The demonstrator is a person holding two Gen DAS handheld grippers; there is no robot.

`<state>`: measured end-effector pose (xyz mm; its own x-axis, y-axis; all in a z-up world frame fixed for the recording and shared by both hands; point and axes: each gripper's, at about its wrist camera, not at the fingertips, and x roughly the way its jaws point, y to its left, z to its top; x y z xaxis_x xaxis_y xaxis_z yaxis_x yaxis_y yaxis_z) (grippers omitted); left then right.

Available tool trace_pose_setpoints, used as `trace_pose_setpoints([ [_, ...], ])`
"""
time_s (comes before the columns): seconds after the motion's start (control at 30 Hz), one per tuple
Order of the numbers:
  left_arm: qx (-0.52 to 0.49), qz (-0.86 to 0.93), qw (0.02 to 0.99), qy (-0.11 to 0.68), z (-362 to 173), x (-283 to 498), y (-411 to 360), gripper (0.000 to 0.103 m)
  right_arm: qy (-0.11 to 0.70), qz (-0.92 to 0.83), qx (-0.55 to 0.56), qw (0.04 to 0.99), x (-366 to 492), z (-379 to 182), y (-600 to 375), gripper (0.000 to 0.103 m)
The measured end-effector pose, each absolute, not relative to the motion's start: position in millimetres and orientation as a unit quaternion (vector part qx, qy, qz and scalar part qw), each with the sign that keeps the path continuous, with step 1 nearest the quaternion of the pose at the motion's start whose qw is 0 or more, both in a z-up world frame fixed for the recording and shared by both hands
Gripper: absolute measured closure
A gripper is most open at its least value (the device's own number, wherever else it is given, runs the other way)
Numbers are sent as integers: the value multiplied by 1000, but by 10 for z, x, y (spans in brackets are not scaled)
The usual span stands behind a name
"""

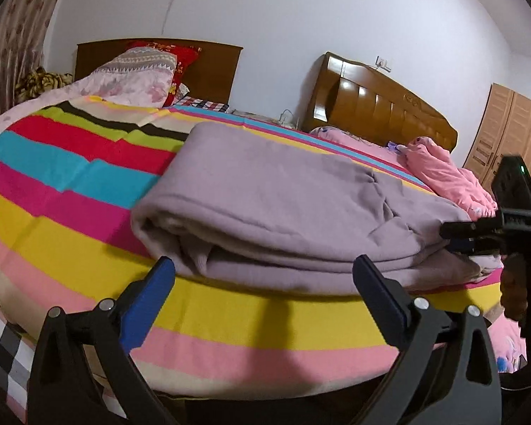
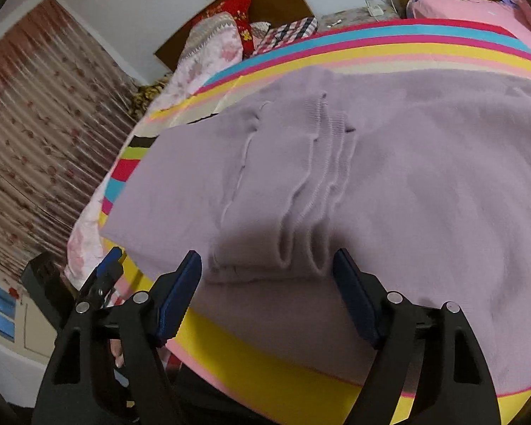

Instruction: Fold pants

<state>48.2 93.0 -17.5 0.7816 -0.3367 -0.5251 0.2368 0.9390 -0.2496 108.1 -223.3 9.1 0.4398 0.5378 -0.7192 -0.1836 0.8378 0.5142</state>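
Note:
Lilac pants (image 1: 283, 198) lie folded over on a striped bedsheet (image 1: 70, 177); the fold's rounded edge faces me at the left. My left gripper (image 1: 263, 271) is open, low at the bed's near edge, just short of the pants. My right gripper (image 2: 267, 265) is open above the pants (image 2: 389, 184), its tips on either side of the ribbed cuffs (image 2: 322, 177) without closing on them. The right gripper also shows at the right edge of the left wrist view (image 1: 460, 237), at the pants' right end. The left gripper shows in the right wrist view (image 2: 104, 269).
Pink bedding (image 1: 446, 177) is piled at the far right of the bed. Pillows (image 1: 141, 71) and two wooden headboards (image 1: 378, 102) stand at the back. A floral curtain (image 2: 35, 141) hangs left. A wardrobe (image 1: 513, 127) stands at the right.

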Motion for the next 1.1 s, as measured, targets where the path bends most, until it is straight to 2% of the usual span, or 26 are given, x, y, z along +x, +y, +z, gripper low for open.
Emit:
trace_pose_setpoints([
  [0.03,-87,-151,940,292,-207,434,952,3,484,222,183,826,1103,103,-2169,29],
  [0.07,-88,-150,941,292,-219,419,971,3,487,225,181,824,1143,97,-2135,41],
  [0.1,-90,-147,941,290,-234,395,1010,3,493,223,185,820,1183,60,-2116,58],
  [0.13,-92,-143,942,289,-237,377,1043,3,493,221,195,819,1197,28,-2121,65],
  [0.2,-99,-131,945,283,-228,330,1149,3,476,220,198,828,1166,15,-2132,87],
  [0.27,-102,-125,946,280,-211,299,1224,2,441,234,206,842,1082,103,-2173,88],
  [0.4,-117,-112,943,291,-223,337,1365,2,382,252,186,869,1186,626,-2053,89],
  [0.53,-134,-108,940,295,-131,466,1373,2,330,289,136,888,1487,1336,-1580,89],
  [0.73,-86,-66,941,320,-29,760,1245,2,277,358,75,888,1791,2321,-598,89],
  [0.87,-98,-3,941,323,2,901,1488,2,263,385,47,883,1755,2586,-188,89],
  [1.0,-129,27,930,343,-122,949,1939,1,261,387,63,882,1792,2613,-178,89],
  [1.1,-81,12,938,336,-156,879,1959,1,277,371,64,884,1919,2539,-195,89],
])
